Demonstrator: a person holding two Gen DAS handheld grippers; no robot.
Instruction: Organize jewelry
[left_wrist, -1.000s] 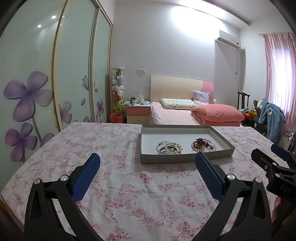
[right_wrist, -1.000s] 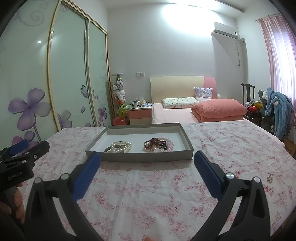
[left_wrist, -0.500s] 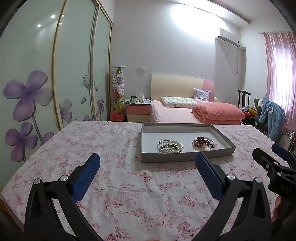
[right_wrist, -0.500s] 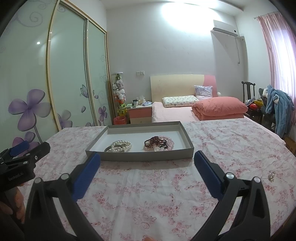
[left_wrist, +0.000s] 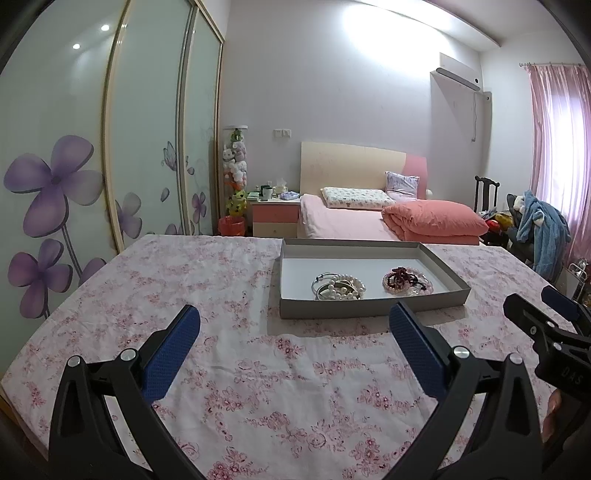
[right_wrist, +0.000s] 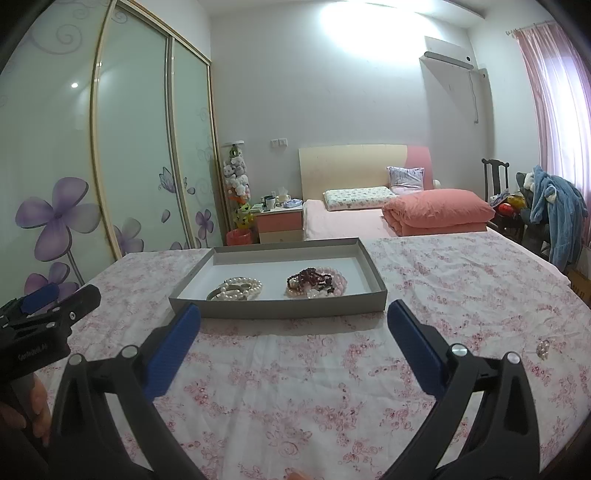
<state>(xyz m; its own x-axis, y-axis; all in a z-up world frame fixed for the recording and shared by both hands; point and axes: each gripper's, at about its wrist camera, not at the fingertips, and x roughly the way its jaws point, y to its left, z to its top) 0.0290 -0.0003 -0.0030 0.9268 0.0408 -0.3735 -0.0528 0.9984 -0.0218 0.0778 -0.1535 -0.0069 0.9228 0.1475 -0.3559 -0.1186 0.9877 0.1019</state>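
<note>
Jewelry is mostly sorted already: the pearls (right_wrist: 239, 288) and the beads (right_wrist: 316, 283) lie in two heaps inside the tray (right_wrist: 280, 311), which stands on the floral cloth (right_wrist: 295, 387). One small piece (right_wrist: 543, 348) is alone on the cloth, well apart from the tray, on my right side. My left gripper (left_wrist: 294, 347) and my right gripper (right_wrist: 294, 341) both hover above the cloth with fingers spread wide, holding nothing. I judge that the step in hand is the last pick. The next move calls for my right gripper to swing right, come low, and pinch the piece without catching the cloth.
</note>
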